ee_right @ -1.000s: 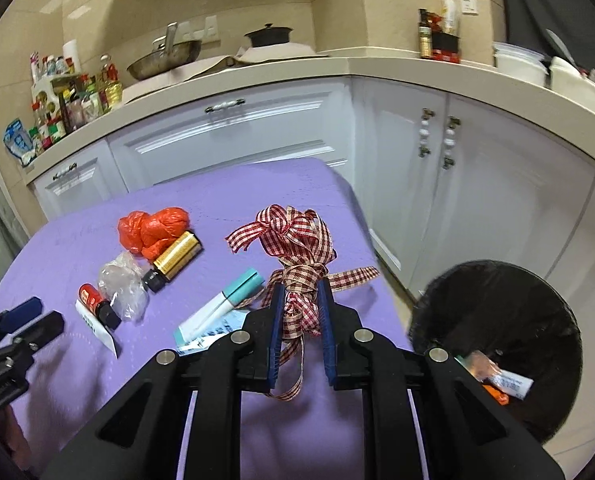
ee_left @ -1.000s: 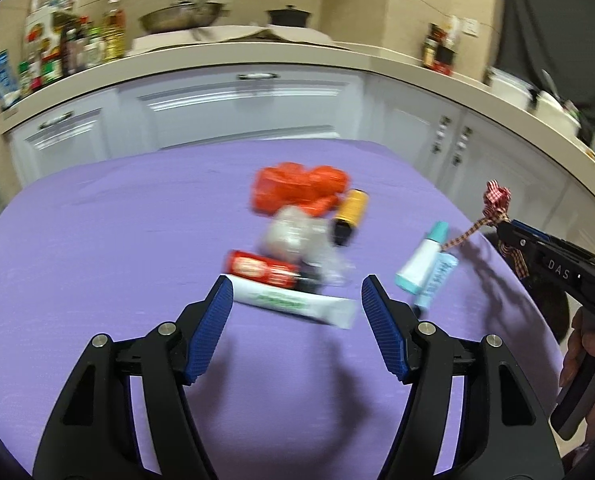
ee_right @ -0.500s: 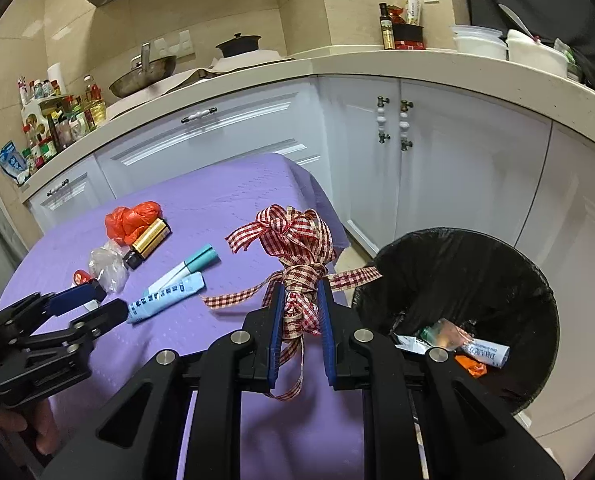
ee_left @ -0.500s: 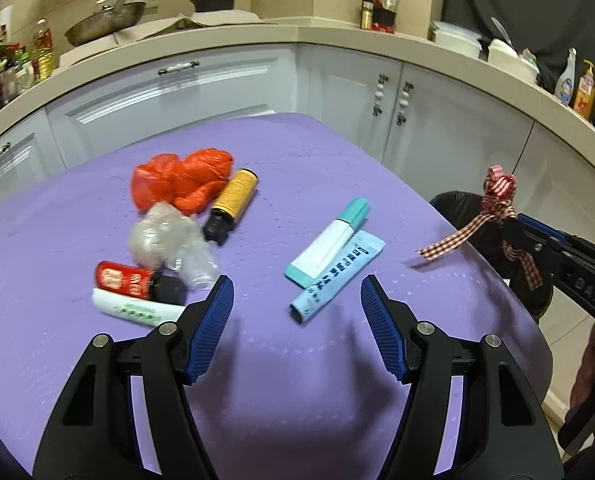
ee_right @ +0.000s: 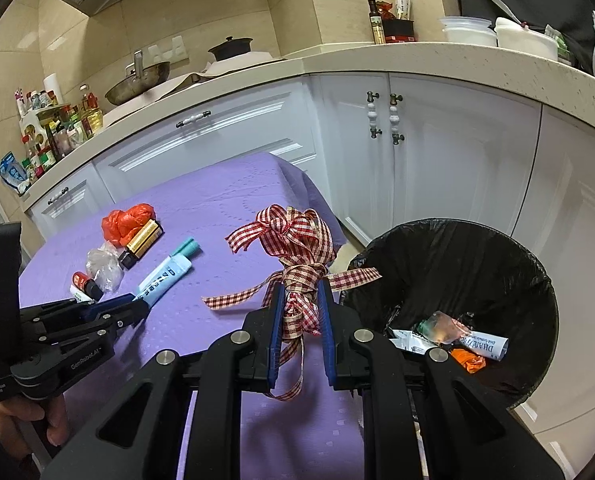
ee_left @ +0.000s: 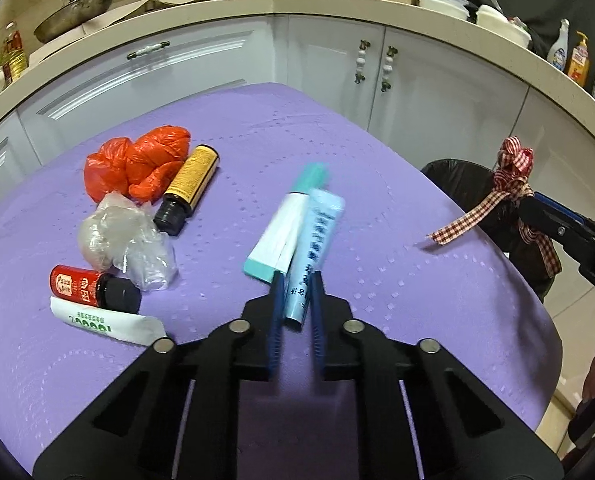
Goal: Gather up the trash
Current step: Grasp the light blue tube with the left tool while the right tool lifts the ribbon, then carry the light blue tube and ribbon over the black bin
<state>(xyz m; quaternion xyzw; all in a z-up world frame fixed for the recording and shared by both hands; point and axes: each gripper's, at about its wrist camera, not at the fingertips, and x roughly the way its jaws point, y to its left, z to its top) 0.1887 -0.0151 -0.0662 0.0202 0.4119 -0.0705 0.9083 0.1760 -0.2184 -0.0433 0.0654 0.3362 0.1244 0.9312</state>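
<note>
Two grippers squeeze trash. Left gripper point(ee_left: 295, 306) pinches pale blue tube point(ee_left: 312, 248) at frame centre, on purple table point(ee_left: 417, 280). Right gripper point(ee_right: 300, 304) clamps checked ribbon point(ee_right: 297, 248), bin point(ee_right: 497, 256) lower right.

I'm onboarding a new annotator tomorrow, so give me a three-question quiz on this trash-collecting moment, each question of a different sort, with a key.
1. True or false: the right gripper is shut on the checked ribbon.
2. The left gripper grips which item?
A. the brown bottle
B. the light blue tube
C. the orange bag
3. Fill in: the black bin stands on the floor beside the ____ table.

Key: 1 true; 2 B; 3 purple.
</note>
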